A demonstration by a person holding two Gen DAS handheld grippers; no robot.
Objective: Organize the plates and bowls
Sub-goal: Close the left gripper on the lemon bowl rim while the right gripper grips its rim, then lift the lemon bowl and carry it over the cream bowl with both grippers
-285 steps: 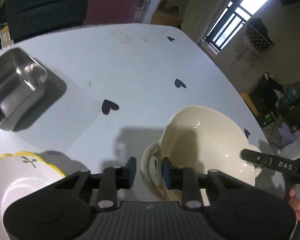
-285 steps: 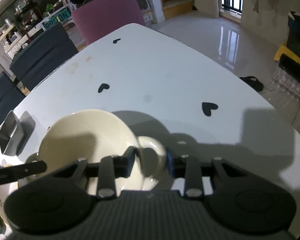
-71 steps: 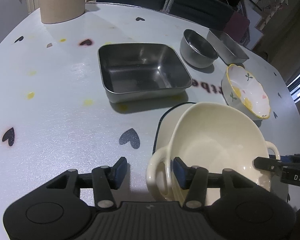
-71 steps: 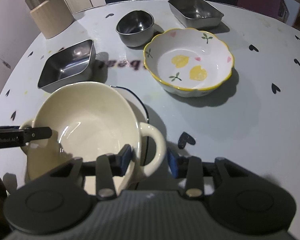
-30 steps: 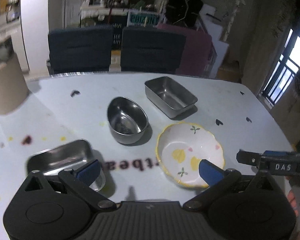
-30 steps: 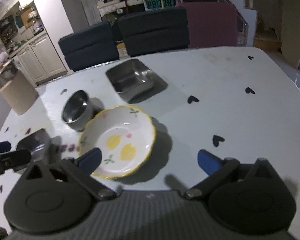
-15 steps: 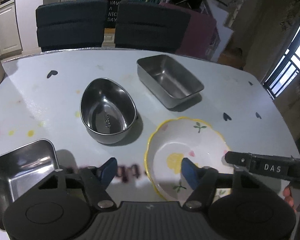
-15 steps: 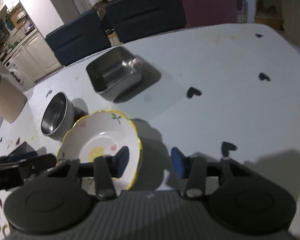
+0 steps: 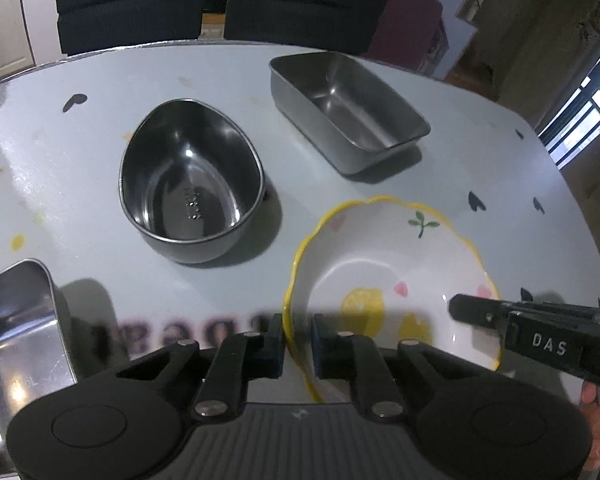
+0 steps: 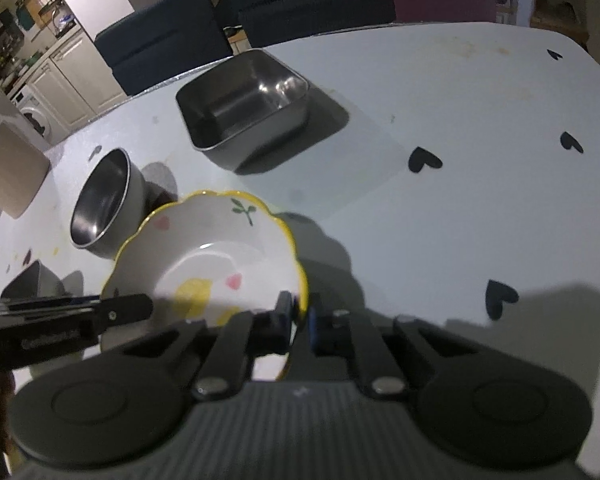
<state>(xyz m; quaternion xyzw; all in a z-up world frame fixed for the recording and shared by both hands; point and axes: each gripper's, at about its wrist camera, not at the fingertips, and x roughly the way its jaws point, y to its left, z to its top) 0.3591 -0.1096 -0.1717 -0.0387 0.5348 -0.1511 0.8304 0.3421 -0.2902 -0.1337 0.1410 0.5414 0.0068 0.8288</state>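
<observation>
A white scalloped bowl (image 9: 388,264) with a yellow rim and lemon pattern stands on the pale table (image 9: 500,152). My left gripper (image 9: 298,346) straddles its left rim, one pad outside and one inside. Its jaws are closing and the pads sit against the wall. In the right wrist view the same bowl (image 10: 216,256) has its right rim between the pads of my right gripper (image 10: 299,322), which is also closing and pinching it. Each gripper's fingers (image 9: 480,312) reach in from the far side of the other's view.
An oval steel bowl (image 9: 190,184) sits just left of the lemon bowl, and a rectangular steel pan (image 9: 348,104) lies behind it. Another steel tray (image 9: 16,320) is at the near left. A beige canister (image 10: 8,168) and dark chairs (image 9: 140,0) line the far side.
Both grippers came down onto the lemon bowl from above. Their jaws went from wide open to closed around its opposite rims.
</observation>
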